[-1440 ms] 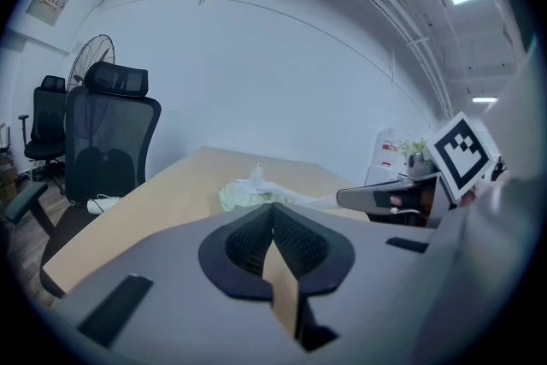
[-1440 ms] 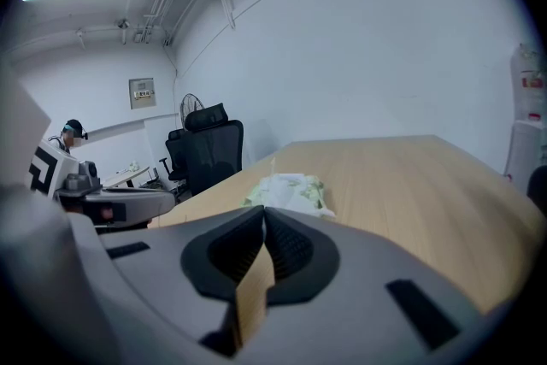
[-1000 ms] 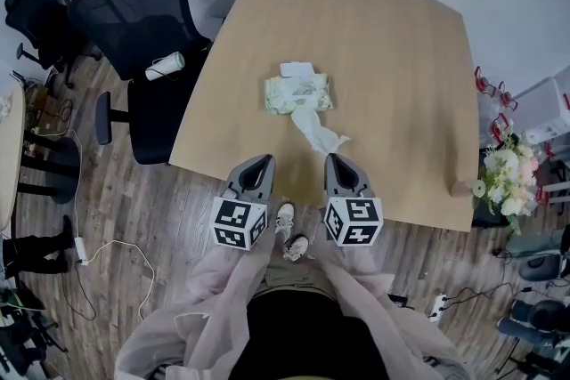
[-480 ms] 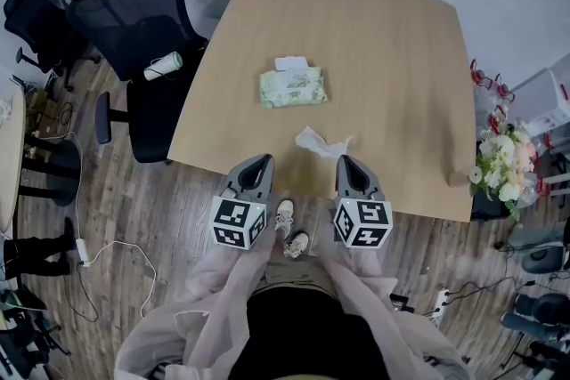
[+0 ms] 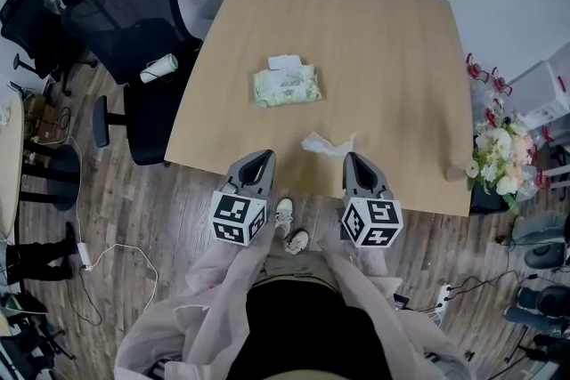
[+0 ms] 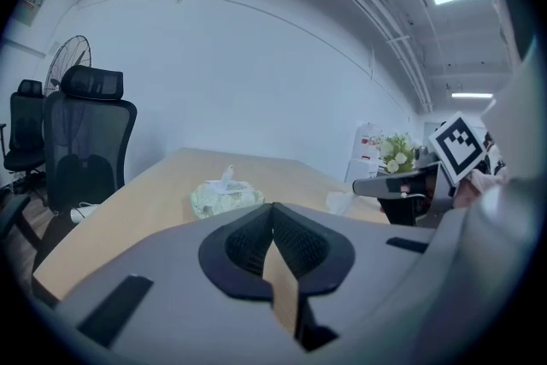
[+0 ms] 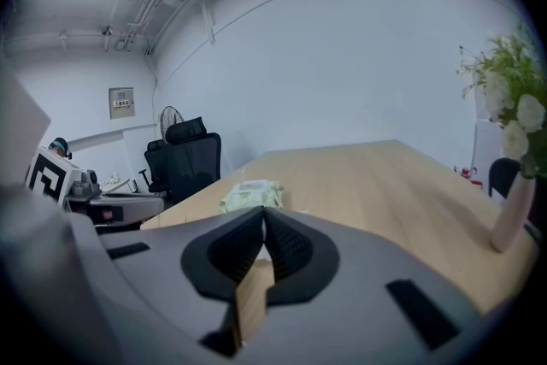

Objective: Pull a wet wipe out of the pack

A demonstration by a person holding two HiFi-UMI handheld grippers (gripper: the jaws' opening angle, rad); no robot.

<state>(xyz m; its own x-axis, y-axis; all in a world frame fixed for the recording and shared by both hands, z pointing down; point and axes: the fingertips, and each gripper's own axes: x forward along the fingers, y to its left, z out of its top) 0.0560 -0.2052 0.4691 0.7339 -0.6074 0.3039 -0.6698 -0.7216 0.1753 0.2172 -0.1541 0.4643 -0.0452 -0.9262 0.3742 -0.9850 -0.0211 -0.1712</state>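
A broad, smooth light-wood desk (image 5: 383, 40) with rounded corners fills the middle. A black mesh office chair (image 5: 134, 13) stands at its left edge, with a white roll (image 5: 158, 68) lying on it. At the near edge the grey left claw (image 5: 264, 157) is pinched together on nothing. The right claw (image 5: 353, 157) is closed on one end of the crumpled white wet wipe (image 5: 322, 143), which spreads leftward from its tip. The soft, pale-green pack (image 5: 287, 85) lies flat mid-desk, apart from the wipe, with its white flap lifted.
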